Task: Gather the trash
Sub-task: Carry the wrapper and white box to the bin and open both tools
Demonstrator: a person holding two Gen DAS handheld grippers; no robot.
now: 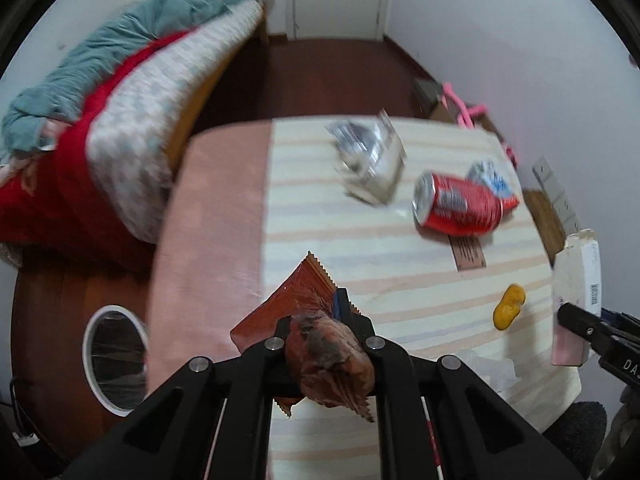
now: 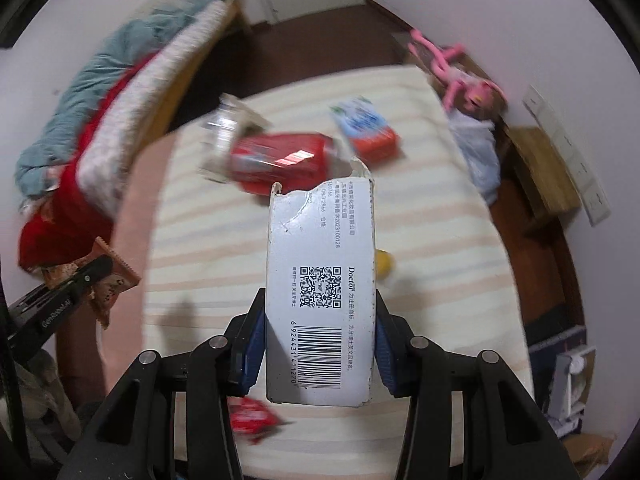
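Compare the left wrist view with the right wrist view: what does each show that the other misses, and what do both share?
Left wrist only: the bin on the floor beside the table, and a brown card under the red can.
Right wrist only: the carton's barcode face and a red wrapper beneath the right gripper.
Both: the striped tablecloth, the can, the yellow item, and the left gripper shut on a brown snack wrapper.
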